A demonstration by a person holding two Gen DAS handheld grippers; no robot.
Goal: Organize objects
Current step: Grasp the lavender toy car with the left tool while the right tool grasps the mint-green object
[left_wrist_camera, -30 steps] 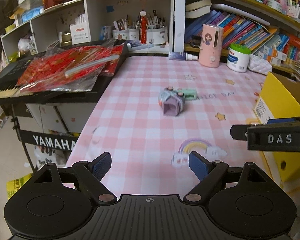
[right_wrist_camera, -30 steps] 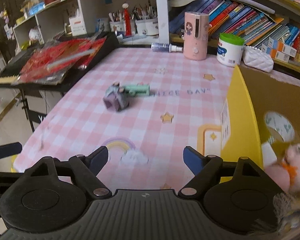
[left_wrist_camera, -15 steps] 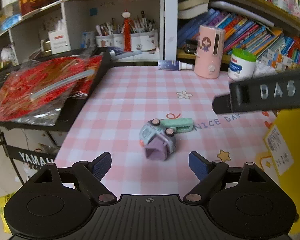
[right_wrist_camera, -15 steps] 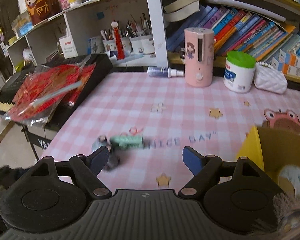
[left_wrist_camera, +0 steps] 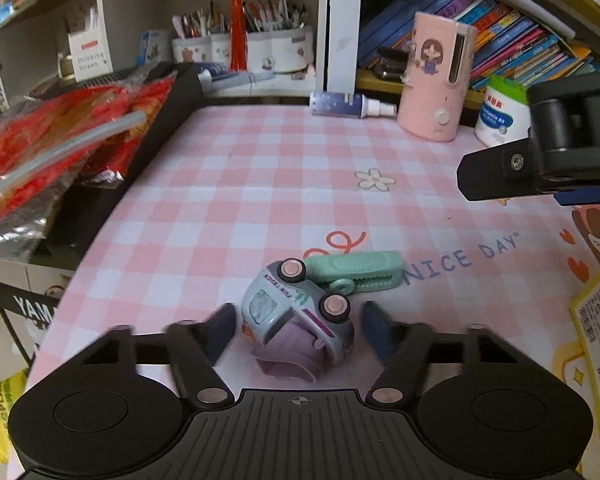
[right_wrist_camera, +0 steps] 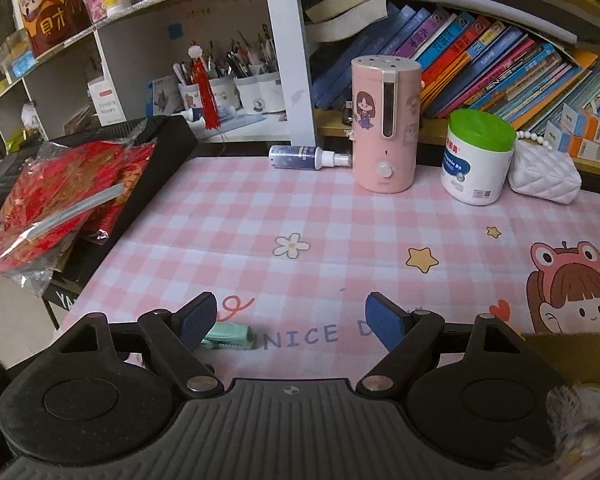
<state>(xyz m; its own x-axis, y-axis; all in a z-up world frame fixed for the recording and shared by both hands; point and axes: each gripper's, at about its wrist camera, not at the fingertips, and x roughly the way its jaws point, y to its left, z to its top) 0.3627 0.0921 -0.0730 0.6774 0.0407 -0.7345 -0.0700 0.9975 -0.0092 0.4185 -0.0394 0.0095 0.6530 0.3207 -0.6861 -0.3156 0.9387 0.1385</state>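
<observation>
Closing my left gripper (left_wrist_camera: 296, 330) on the tipped toy truck (left_wrist_camera: 298, 314).

Its jaws have just been narrowing, truck between them, pads not yet pressing; next I squeeze and lift without snagging the one green clip (left_wrist_camera: 356, 272) touching it just ahead. My right gripper (right_wrist_camera: 290, 322) hangs wide and empty, that clip (right_wrist_camera: 228, 336) beside its left finger. One truck, one clip.

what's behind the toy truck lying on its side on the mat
A mint green clip lies right behind the toy truck, its near end hidden by the truck, so contact cannot be told. Beyond it, bare checked mat.
</observation>
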